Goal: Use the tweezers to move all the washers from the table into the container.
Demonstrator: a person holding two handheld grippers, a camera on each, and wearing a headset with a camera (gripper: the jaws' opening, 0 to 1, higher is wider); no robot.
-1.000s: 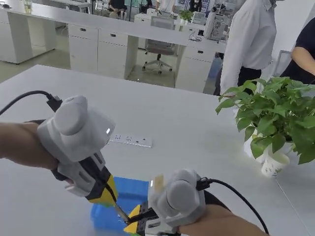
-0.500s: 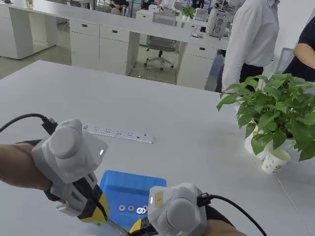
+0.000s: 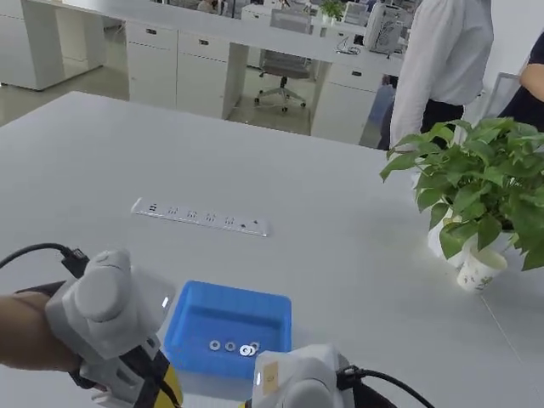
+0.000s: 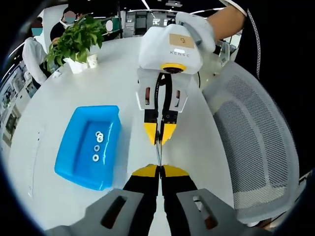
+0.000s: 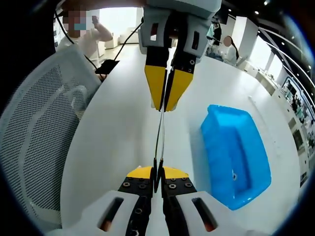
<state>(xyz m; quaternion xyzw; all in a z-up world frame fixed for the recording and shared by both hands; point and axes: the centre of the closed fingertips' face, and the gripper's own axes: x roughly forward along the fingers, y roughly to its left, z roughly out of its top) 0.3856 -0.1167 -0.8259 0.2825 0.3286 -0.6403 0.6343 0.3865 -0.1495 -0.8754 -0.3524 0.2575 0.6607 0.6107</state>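
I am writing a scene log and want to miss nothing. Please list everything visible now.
table: one, white, under everything
container: one, blue, on the table
washers: about four, silvery, inside the container
tweezers: one, thin metal, held between both grippers
power strip: one, white, on the table beyond the container
potted plant: one, green in white pot, table's right side
mesh chair: one, pale grey, beside the table
people: two, white shirt and dark top, behind the table
left gripper: one, white with yellow fingers, shut on the tweezers
right gripper: one, same colours, shut on the tweezers
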